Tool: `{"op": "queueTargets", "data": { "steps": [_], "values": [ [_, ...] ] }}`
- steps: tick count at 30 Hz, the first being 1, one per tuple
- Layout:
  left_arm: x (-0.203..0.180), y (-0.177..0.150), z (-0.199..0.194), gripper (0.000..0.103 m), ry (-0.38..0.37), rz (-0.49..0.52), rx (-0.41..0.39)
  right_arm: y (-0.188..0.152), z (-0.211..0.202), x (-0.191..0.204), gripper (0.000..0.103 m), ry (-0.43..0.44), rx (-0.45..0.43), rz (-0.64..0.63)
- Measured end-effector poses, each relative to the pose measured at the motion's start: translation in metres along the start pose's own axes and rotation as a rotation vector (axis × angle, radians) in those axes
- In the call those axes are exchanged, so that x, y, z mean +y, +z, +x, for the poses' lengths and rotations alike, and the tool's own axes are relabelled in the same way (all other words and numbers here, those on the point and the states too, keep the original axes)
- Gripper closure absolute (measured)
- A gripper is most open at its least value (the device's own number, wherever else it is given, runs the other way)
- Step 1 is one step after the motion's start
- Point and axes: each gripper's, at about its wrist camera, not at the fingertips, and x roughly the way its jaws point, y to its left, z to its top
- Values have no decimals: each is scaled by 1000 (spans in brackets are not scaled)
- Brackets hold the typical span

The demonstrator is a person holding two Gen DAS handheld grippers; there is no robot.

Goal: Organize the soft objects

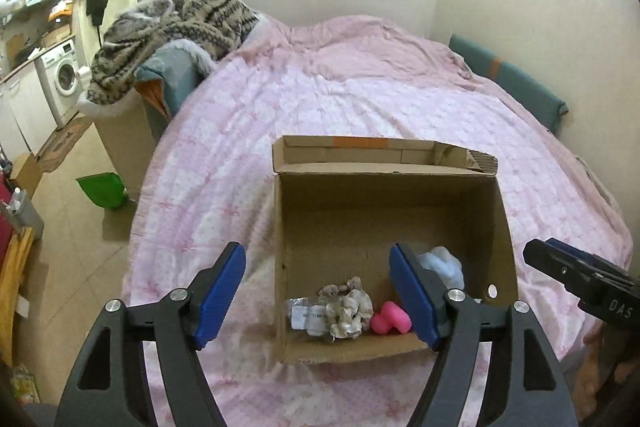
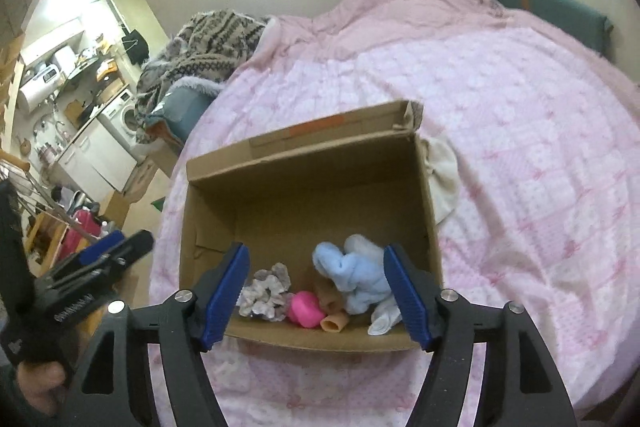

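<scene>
A big bed (image 1: pixel 360 99) with a pink quilt fills both views. On it sits an open cardboard box (image 2: pixel 430 227). Inside the box, at the near side, lie a light blue fluffy cloth (image 2: pixel 352 277), a grey-white scrunchie (image 2: pixel 266 293), a bright pink squishy toy (image 2: pixel 306 309) and a small tan tube (image 2: pixel 334 323). A cream cloth (image 2: pixel 442 183) lies on the quilt, touching the box's right side.

The left gripper (image 1: pixel 318 297) and the right gripper (image 2: pixel 316 297) both hang over the box with jaws wide open, holding nothing.

I think most things are packed. The next move is likely to reach for the cream cloth, pinch it and drop it in.

The far gripper's side shows letters, "DAS", cut off.
</scene>
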Motion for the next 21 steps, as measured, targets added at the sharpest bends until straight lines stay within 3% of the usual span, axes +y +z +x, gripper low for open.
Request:
{"op": "queueTargets", "data": {
  "steps": [6, 10, 16, 21],
  "values": [
    [3, -15, -27, 23, -15, -17, -17, -14, -22, 5, 22, -43, -24, -33],
    [-1, -30, -32, 22, -19, 18, 19, -27, -35, 8, 3, -76, -57, -34],
    [2, -46, -41, 19, -13, 2, 8, -43, -39, 7, 1, -83, -61, -30],
    [7, -60, -31, 18, 3, -15, 17, -57, -37, 6, 0, -102, -113, -51]
  ]
}}
